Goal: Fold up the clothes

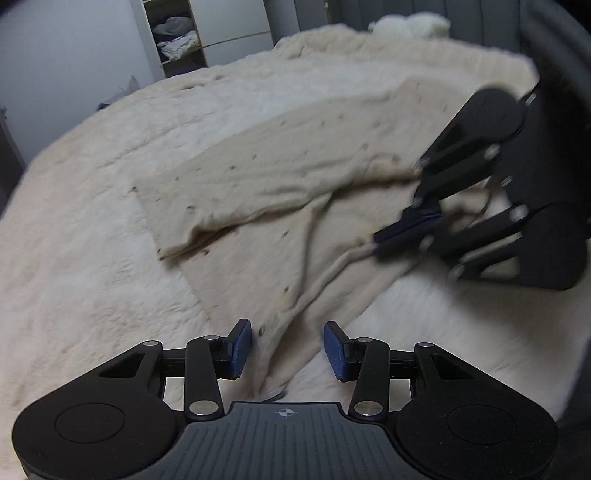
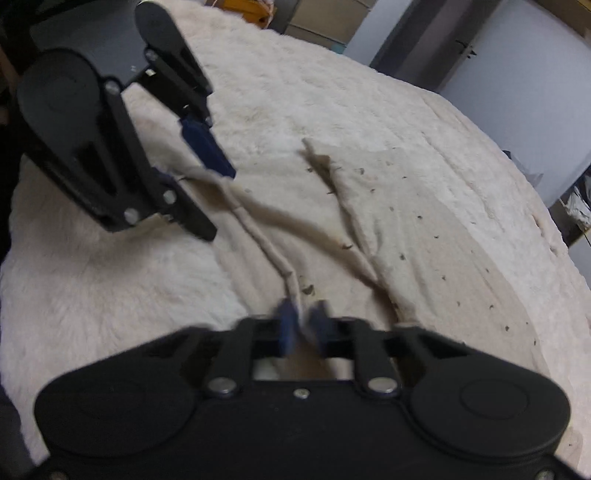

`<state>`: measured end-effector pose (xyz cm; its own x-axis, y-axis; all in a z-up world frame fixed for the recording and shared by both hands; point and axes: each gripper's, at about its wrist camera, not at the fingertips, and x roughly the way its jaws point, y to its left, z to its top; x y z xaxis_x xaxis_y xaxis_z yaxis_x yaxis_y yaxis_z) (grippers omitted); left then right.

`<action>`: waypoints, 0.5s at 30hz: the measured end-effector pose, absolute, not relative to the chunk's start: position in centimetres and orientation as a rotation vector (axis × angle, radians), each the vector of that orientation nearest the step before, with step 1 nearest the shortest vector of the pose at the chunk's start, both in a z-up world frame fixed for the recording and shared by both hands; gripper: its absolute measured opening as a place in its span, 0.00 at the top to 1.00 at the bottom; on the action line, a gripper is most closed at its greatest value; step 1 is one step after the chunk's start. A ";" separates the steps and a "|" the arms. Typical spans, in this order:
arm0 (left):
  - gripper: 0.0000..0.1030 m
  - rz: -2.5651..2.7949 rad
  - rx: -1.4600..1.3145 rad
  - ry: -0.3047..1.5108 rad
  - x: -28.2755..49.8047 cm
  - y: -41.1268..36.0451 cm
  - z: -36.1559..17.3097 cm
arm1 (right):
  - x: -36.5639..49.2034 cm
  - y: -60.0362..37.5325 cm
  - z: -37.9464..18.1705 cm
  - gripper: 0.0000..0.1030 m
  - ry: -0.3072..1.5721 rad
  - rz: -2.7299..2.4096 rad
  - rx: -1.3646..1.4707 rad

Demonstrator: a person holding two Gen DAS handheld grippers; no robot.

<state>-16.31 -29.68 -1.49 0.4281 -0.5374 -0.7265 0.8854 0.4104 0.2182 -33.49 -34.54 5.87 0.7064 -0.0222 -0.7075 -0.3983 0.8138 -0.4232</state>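
A fluffy cream blanket [image 1: 92,229] covers the bed and fills most of both views. In the upper left of the left wrist view an open shelf unit [image 1: 175,35] holds piles of folded fabric, with pale wardrobe doors [image 1: 236,26] just beside it, and a white fluffy cushion [image 1: 410,24] lies at the top right. At the top of the right wrist view, something yellow [image 2: 245,9] shows beyond the blanket's far edge.

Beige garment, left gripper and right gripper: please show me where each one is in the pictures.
beige garment [image 1: 280,173], left wrist view, on its flat folded panel.
left gripper [image 1: 287,349], left wrist view, midway between its open blue pads.
right gripper [image 2: 303,325], right wrist view, between its pads closed on the garment's edge.
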 end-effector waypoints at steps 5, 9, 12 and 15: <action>0.93 -0.958 0.648 0.631 -15.9 -28.3 -1.0 | -35.6 -33.7 5.6 1.00 0.739 0.249 -0.637; 0.99 -0.968 0.662 0.627 -15.9 -28.0 -0.8 | -37.0 -34.1 6.0 0.99 0.722 0.252 -0.643; 1.00 -0.969 0.666 0.639 -16.1 -27.0 -0.7 | -37.3 -34.5 6.3 0.79 0.699 0.226 -0.639; 1.00 -0.964 0.654 0.645 -16.3 -26.3 -0.3 | -37.1 -34.8 6.9 0.68 0.686 0.218 -0.585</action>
<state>-16.33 -26.30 -0.28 0.4214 -0.5218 -0.7417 0.8848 0.4161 0.2099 -37.06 -34.78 6.92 0.7592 0.0015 -0.6509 -0.3748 0.8186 -0.4352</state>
